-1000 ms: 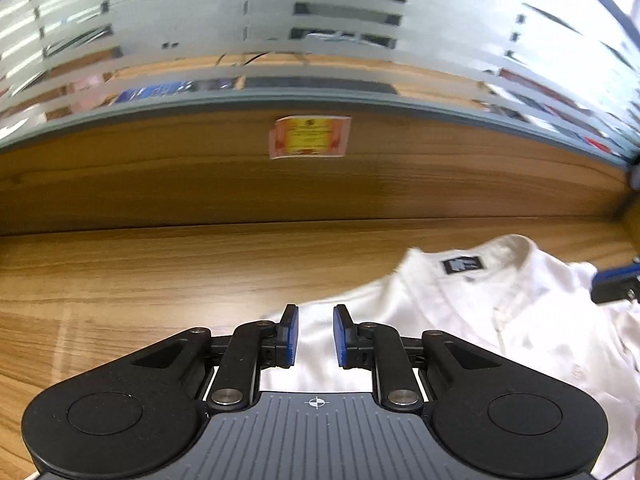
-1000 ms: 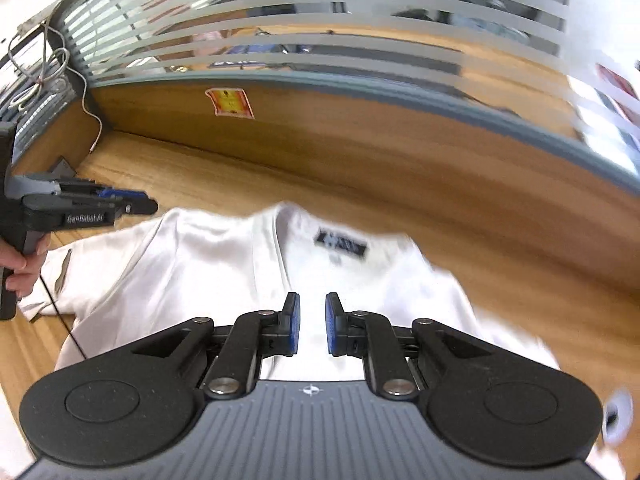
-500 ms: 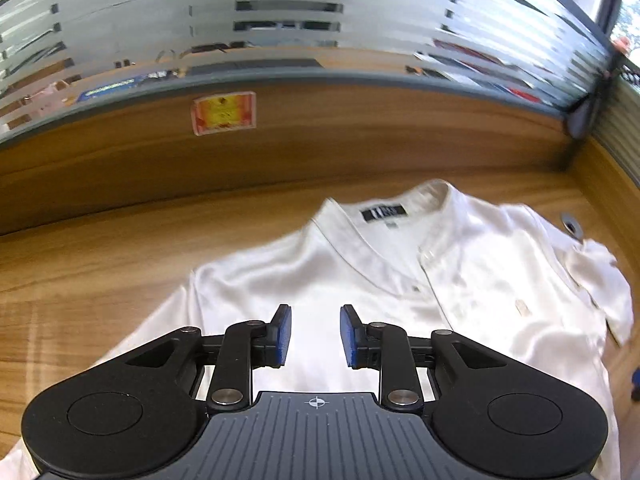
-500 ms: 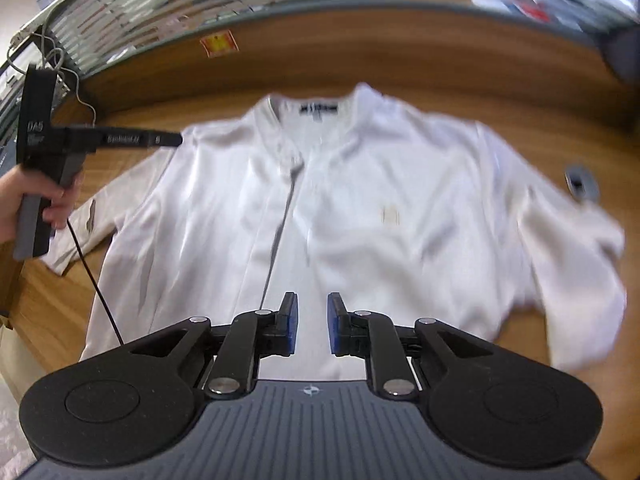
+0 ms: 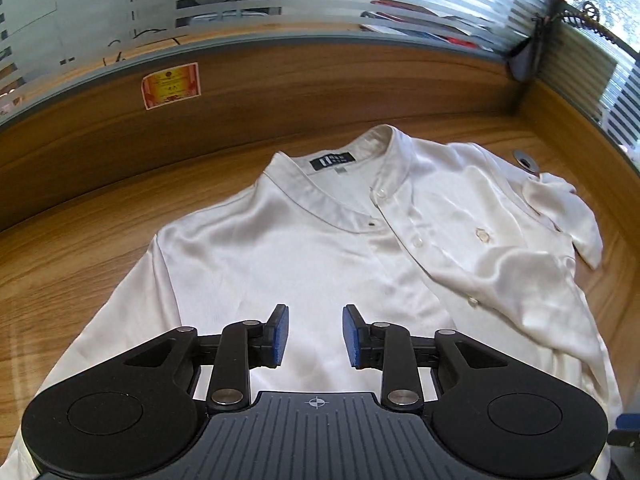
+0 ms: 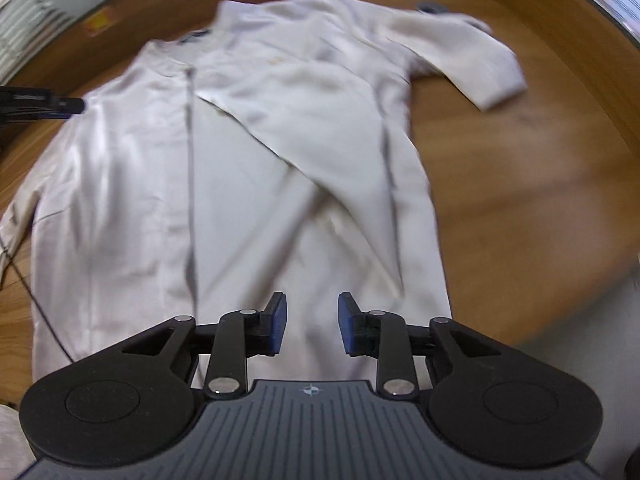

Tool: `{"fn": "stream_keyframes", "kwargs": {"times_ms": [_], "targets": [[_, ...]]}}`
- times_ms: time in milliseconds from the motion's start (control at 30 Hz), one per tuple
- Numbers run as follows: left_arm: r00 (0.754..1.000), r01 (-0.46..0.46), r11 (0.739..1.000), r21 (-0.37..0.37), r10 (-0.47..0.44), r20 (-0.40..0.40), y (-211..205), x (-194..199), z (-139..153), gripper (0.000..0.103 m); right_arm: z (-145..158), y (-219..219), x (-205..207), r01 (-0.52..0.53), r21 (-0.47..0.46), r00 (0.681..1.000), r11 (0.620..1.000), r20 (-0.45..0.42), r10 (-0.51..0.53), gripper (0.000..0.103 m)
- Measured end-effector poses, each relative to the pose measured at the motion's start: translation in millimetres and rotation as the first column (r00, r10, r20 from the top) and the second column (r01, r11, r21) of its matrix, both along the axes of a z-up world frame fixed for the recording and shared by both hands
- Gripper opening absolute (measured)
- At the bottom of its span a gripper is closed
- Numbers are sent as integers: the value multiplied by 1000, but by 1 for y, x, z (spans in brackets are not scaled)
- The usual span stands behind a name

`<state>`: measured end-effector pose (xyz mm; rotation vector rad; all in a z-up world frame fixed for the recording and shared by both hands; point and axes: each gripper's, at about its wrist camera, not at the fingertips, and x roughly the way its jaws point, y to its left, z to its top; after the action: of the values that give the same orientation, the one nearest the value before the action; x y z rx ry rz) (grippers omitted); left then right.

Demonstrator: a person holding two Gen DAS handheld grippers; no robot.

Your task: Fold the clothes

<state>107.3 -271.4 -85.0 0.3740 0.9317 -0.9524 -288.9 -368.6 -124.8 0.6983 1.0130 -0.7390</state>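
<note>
The left gripper [image 5: 313,334] hangs above the white satin short-sleeved shirt [image 5: 304,256], its blue-padded fingers [image 5: 279,334] parted by a moderate gap that has just been widening; nothing sits between them and they grip nothing. The right gripper [image 6: 307,323] is the same: its blue pads [image 6: 277,323] stand partly apart, having just been opening, with only bare cloth below the gap and nothing held. Whether either pair of tips brushes the fabric cannot be told.

The shirt [image 6: 248,168] lies front-up and spread out on the wooden desk top [image 5: 68,248], collar to the far side. The left gripper is over the chest on the left half; the right gripper is over the near hem, around the middle. On the right half, the front panel is turned back in a crumpled diagonal flap, and the right sleeve [image 5: 568,216] lies bunched towards the far right. A black neck label [image 5: 332,159] shows inside the collar.

Beyond the desk rises a wooden partition [image 5: 300,92] carrying a red and yellow sticker [image 5: 171,85], topped by striped frosted glass [image 5: 280,0]. A small round grey fitting [image 5: 525,159] sits in the desk just beyond the right sleeve. The right wrist view is motion-blurred.
</note>
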Motion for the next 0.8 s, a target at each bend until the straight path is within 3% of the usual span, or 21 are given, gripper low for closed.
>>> {"fn": "stream_keyframes", "kwargs": {"times_ms": [100, 233, 467, 533, 567, 600, 800], "targets": [[1000, 28, 1000, 0, -28, -3, 0, -4, -1, 38, -8, 15, -11, 62, 4, 998, 998, -8, -62, 43], [997, 71, 997, 1, -71, -7, -2, -11, -3, 38, -13, 34, -17, 122, 7, 992, 992, -1, -122, 44], [990, 140, 990, -6, -140, -7, -7, -20, -3, 38, -32, 55, -15, 167, -18, 983, 986, -68, -168, 45], [988, 155, 988, -7, -155, -8, -8, -22, -3, 39, -33, 57, -18, 177, -11, 982, 984, -56, -178, 37], [987, 162, 987, -6, -162, -9, -8, -22, -4, 39, -33, 58, -20, 180, -9, 982, 984, -48, -181, 16], [986, 167, 986, -4, -167, -10, -8, -22, -4, 39, -32, 58, -22, 183, -8, 982, 983, -40, -184, 2], [984, 175, 984, -1, -175, -23, -8, -24, -8, 39, -7, 52, -41, 152, -101, 981, 983, -107, -162, 2]]}}
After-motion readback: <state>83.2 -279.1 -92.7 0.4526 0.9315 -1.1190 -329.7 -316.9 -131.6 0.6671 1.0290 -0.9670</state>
